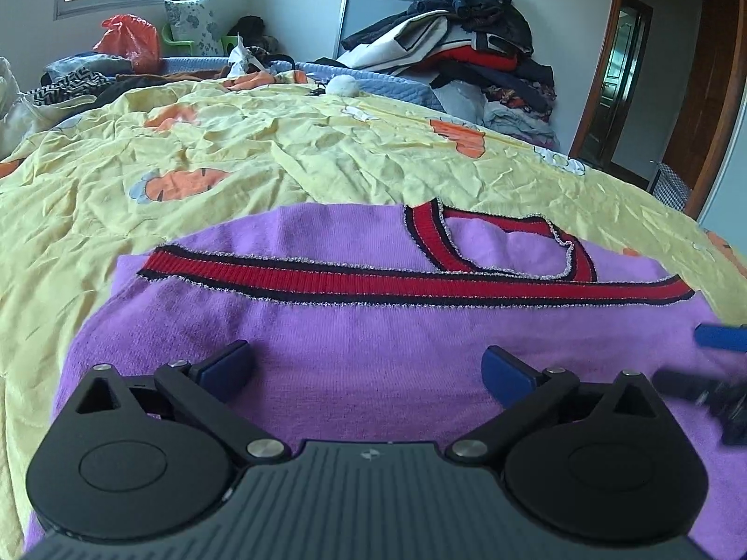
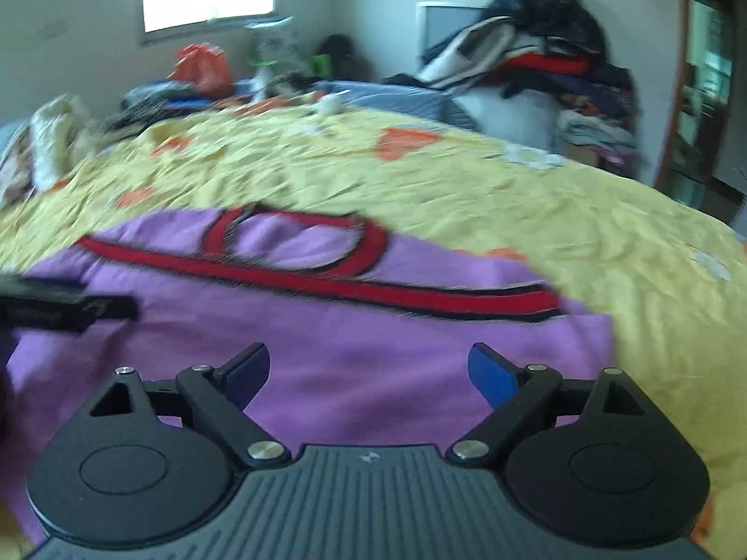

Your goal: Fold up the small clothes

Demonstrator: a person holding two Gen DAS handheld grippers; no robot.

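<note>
A small purple knitted garment (image 1: 355,326) with red and dark trim (image 1: 411,282) lies flat on the yellow bedsheet (image 1: 233,163). My left gripper (image 1: 366,366) is open and empty, just above the garment's near part. My right gripper (image 2: 371,368) is open and empty over the same garment (image 2: 373,331), nearer its right edge. The right gripper also shows at the right edge of the left wrist view (image 1: 719,373). The left gripper shows at the left edge of the right wrist view (image 2: 65,303). The right wrist view is blurred.
A tall pile of clothes (image 1: 476,46) stands at the far right of the bed. An orange plastic bag (image 1: 128,42), a pillow (image 1: 191,23) and more clothes lie along the far edge. A wooden door (image 1: 677,93) is on the right.
</note>
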